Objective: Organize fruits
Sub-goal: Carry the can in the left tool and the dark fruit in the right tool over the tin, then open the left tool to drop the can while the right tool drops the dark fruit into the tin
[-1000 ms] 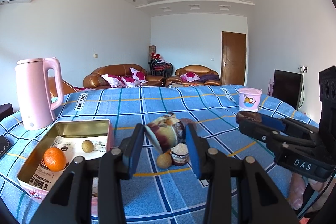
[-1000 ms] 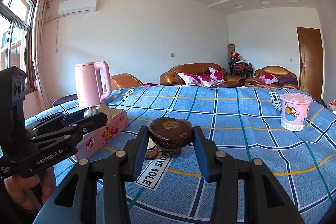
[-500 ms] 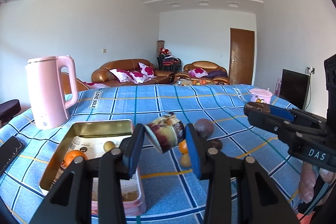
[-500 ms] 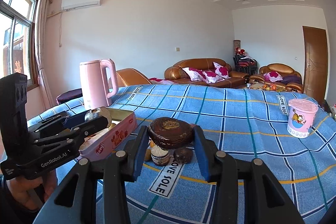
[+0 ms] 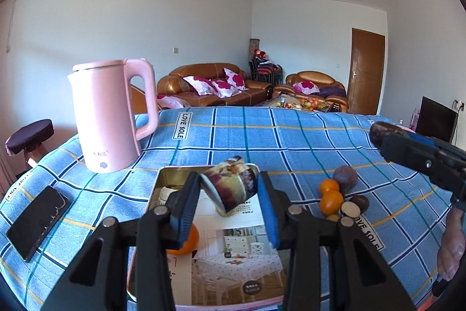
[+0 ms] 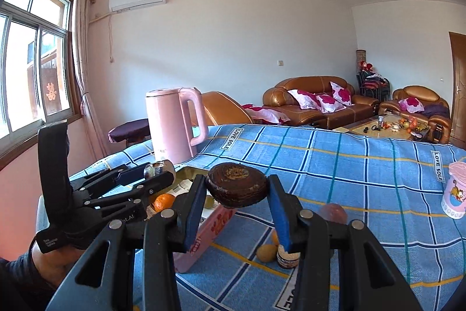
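Carrying is in hand: a mottled fruit half (image 5: pixel 230 185) and a dark fruit half (image 6: pixel 237 185) are clamped in the jaws; release into the tin (image 5: pixel 174 174) is judged next.

Open blue-checked cloth (image 5: pixel 291 142) stretches clear beyond the tin (image 5: pixel 163 179). Obstacles: pink kettle (image 5: pixel 107 115) at the tin's far left, phone (image 5: pixel 36 222) at the left edge, clustered fruits (image 5: pixel 330 201) just right of the tin, pink cup (image 6: pixel 454 190) far right.

White-walled room, brown leather sofas (image 5: pixel 209 86), sunlit window (image 6: pixel 32 60) at left.
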The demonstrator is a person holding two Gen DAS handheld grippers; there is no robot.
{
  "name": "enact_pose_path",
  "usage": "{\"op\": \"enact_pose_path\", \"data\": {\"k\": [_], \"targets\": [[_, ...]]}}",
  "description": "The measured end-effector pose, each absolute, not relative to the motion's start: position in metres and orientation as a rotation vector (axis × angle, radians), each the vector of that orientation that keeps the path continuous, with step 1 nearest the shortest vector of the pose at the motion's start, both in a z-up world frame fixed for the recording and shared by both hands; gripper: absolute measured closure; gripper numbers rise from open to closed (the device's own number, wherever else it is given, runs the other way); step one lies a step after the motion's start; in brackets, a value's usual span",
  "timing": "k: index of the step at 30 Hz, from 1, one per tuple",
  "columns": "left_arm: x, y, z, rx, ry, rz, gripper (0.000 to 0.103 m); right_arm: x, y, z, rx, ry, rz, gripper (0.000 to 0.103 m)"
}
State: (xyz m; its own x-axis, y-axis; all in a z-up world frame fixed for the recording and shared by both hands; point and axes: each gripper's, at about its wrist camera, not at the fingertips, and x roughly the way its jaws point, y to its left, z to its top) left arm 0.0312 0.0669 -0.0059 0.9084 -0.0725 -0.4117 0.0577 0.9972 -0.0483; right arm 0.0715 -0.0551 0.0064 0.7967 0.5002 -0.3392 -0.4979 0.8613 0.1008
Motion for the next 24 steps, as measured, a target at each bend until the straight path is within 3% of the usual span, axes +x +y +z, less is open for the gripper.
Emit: {"op": "enact_pose_path", "data": {"k": [24], "targets": [[0.100,0.114,-0.027,-0.020,0.627,0.017,0.061,0.141,0.039,-0.045,-0.083,0.539,0.605,0.058]]}}
